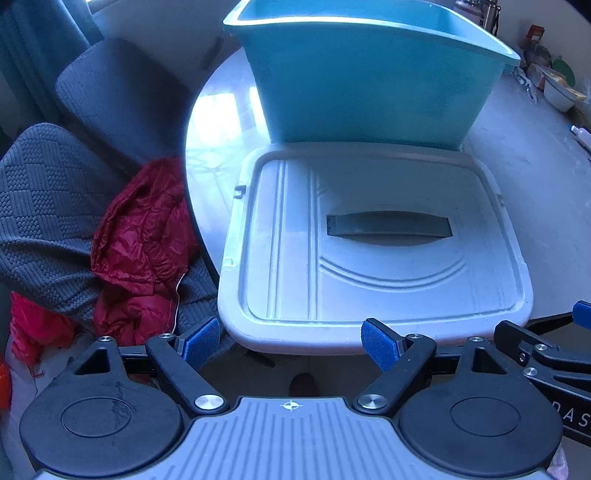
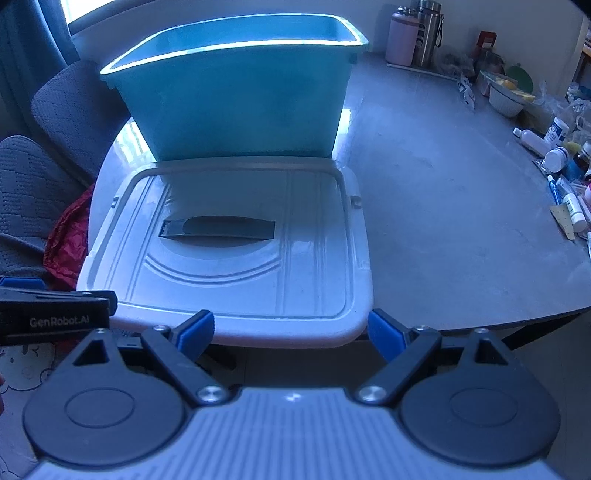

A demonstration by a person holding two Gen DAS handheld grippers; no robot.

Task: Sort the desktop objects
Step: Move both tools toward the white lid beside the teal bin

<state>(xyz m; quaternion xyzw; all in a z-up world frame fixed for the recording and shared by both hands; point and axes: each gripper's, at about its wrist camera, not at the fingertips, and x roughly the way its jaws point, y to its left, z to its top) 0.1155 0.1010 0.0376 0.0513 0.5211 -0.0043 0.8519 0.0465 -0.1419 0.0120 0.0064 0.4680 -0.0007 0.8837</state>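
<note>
A teal plastic bin (image 1: pixel 369 85) stands open on the grey table (image 1: pixel 535 184); it also shows in the right wrist view (image 2: pixel 240 99). Its white lid (image 1: pixel 369 251) with a dark handle (image 1: pixel 388 225) lies flat in front of it, overhanging the table's near edge, and shows in the right wrist view too (image 2: pixel 236 251). My left gripper (image 1: pixel 291 345) is open and empty just short of the lid's near edge. My right gripper (image 2: pixel 291 334) is open and empty at the lid's near right corner. Small bottles and tubes (image 2: pixel 561 173) lie at the table's right side.
Grey chairs (image 1: pixel 110 99) stand to the left with a red jacket (image 1: pixel 144 243) on one. Flasks (image 2: pixel 417 35) and a white bowl (image 2: pixel 506 98) sit at the table's far right. The other gripper shows at each view's edge (image 1: pixel 546 354).
</note>
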